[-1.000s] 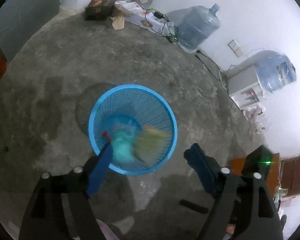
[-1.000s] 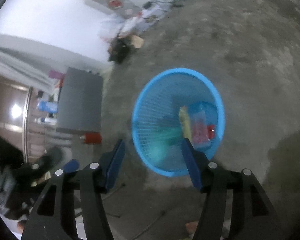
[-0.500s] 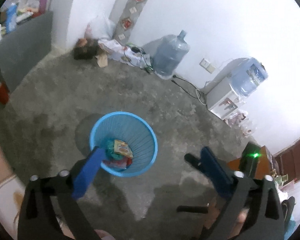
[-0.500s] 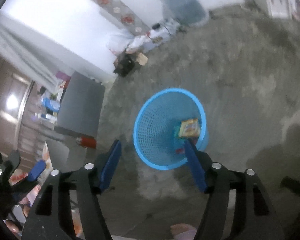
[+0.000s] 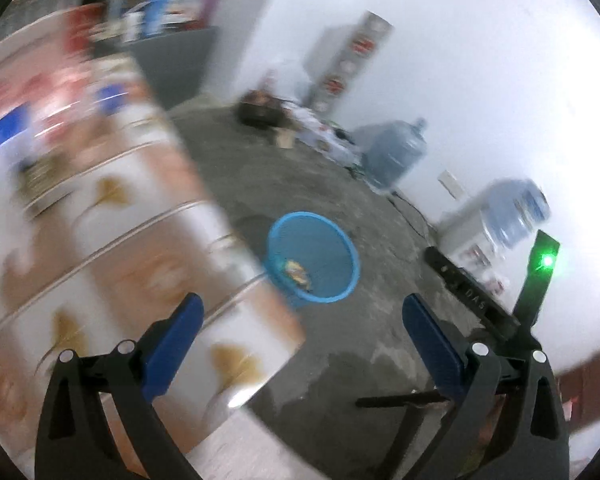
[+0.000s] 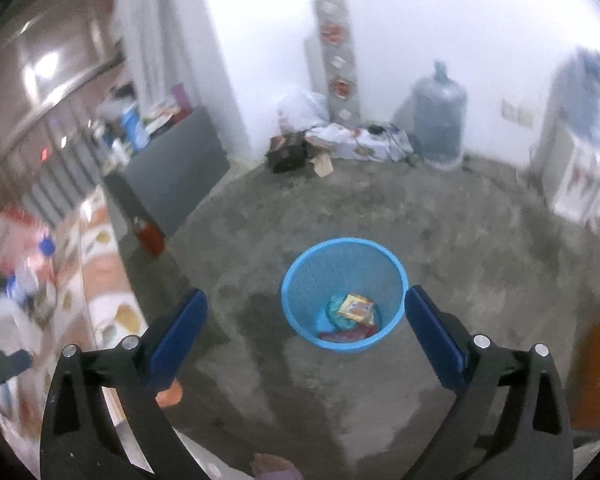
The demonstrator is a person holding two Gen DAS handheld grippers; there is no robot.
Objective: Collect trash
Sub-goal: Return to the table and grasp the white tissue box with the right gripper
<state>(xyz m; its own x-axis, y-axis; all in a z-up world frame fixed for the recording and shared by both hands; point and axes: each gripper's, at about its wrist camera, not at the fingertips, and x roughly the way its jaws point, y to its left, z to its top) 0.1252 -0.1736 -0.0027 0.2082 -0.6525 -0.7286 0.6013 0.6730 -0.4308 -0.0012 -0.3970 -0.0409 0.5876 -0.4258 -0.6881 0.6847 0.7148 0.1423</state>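
Observation:
A blue mesh waste basket (image 6: pixel 300 272) stands on the grey concrete floor, with several wrappers (image 6: pixel 354 306) lying in its bottom. It also shows in the left wrist view (image 5: pixel 348 248), smaller and farther off. My right gripper (image 6: pixel 306 320) is open and empty, raised well above and in front of the basket. My left gripper (image 5: pixel 300 328) is open and empty, held high over the edge of a patterned table (image 5: pixel 112 264). The other gripper's black body (image 5: pixel 472 292) shows at the right of the left wrist view.
The table with a floral cloth (image 6: pixel 100 304) carries blurred clutter at the left. A grey cabinet (image 6: pixel 176 168) and a red canister (image 6: pixel 150 236) stand by the wall. Water jugs (image 6: pixel 440 120), a dispenser (image 6: pixel 576 160) and a pile of bags (image 6: pixel 300 140) line the far wall.
Both grippers have risen and pulled back from the basket, which now looks smaller. The left view has swung over the table. Both stay open.

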